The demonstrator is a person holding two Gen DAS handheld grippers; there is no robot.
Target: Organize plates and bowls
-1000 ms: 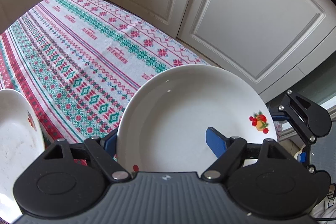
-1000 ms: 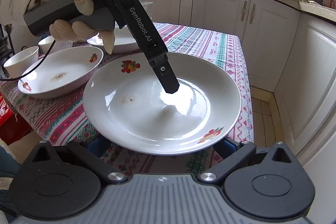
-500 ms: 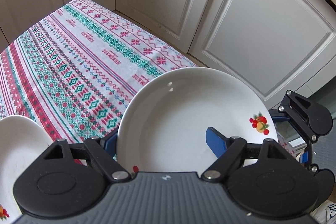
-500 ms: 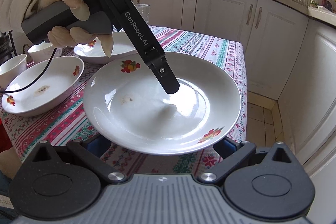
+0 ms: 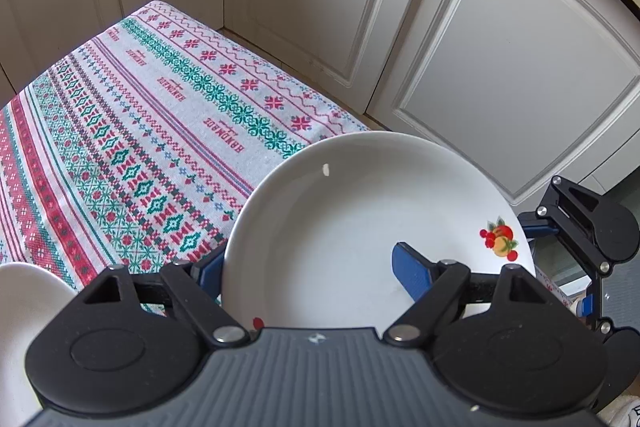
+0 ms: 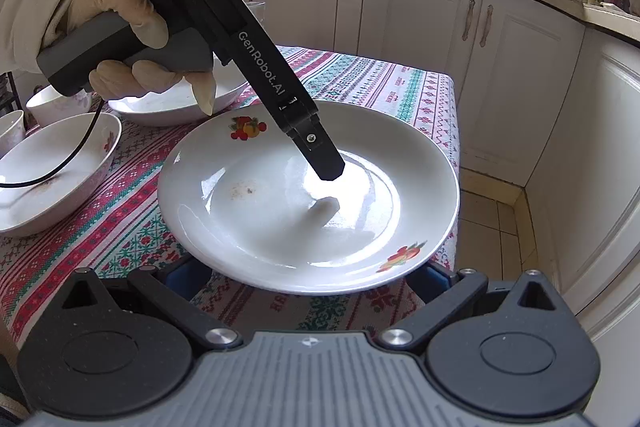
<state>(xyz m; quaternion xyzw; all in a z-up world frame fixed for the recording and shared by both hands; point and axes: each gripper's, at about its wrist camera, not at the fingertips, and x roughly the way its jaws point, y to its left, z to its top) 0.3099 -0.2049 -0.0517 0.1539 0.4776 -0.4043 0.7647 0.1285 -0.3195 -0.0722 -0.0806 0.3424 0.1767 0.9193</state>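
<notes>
Left tool is clamping the white plate at its rim, above the tabletop edge. Right tool is sitting open-jawed under it. Glazed, slippery, breakable; rim seems best.

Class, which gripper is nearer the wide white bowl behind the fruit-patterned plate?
Left. The left gripper reaches in from the bowl's side, its body passing above the bowl's rim, and clamps the plate. The right gripper sits at the plate's opposite, near edge.
</notes>
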